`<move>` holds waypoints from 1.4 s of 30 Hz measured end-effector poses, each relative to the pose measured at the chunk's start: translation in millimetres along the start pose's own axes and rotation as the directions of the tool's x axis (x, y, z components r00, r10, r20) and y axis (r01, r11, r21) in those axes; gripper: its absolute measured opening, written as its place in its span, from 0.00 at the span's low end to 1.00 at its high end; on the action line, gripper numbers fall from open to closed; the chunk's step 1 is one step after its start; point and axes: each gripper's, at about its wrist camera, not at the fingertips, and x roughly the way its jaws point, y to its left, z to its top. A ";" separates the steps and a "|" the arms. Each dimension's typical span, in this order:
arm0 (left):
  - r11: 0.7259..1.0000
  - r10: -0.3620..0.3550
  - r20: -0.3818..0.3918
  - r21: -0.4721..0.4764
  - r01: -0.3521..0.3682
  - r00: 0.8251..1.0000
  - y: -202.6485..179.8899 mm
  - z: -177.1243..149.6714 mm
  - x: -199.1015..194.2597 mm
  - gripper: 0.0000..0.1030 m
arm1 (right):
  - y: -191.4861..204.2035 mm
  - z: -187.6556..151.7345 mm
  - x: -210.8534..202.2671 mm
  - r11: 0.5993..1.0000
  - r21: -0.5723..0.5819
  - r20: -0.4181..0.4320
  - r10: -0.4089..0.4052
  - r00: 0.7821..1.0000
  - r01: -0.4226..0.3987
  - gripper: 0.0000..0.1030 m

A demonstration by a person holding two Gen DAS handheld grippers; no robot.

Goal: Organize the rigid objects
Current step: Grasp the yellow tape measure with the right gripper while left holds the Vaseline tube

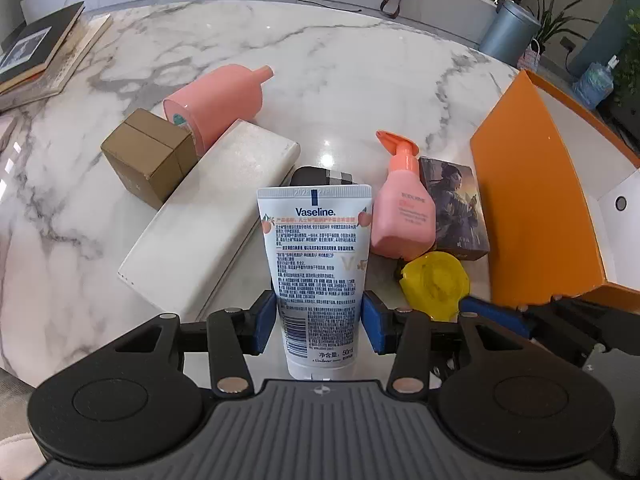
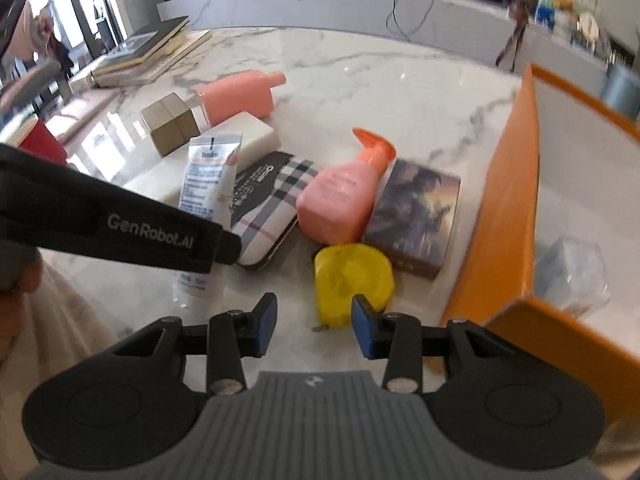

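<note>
Left gripper (image 1: 319, 322) has the hand cream tube (image 1: 318, 264) between its pads, right one's empty

Left blue pads (image 1: 264, 328) sit on either side of the tube's lower body, touching or nearly so; I can't tell if they're squeezing yet. The tube stands cap-down and looks light, soft and a bit slick, so I'd pinch low near the stiff cap. The right gripper (image 2: 314, 330) is spread open with the yellow tape measure (image 2: 352, 280) at 12 o'clock: hard, chunky, easy to grab across its flat sides. The orange box (image 2: 504, 216) is at 2 o'clock on the marble table (image 2: 360, 80).
</note>
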 end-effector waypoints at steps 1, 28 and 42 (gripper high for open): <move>1.000 -0.004 0.002 -0.008 0.004 1.000 1.3 -0.1 -0.2 0.51 | 2.3 1.2 0.7 1.000 -0.021 0.004 -0.018 1.000 0.018 0.43; 0.994 -0.059 -0.032 -0.096 0.056 0.998 18.6 0.1 10.8 0.50 | 10.8 25.1 37.9 0.997 -0.081 -0.221 -0.013 0.975 -0.005 0.54; 0.998 -0.034 -0.076 -0.048 0.030 0.997 11.6 -1.4 15.4 0.51 | 5.2 11.8 25.4 0.993 -0.105 -0.166 0.041 0.985 -0.059 0.51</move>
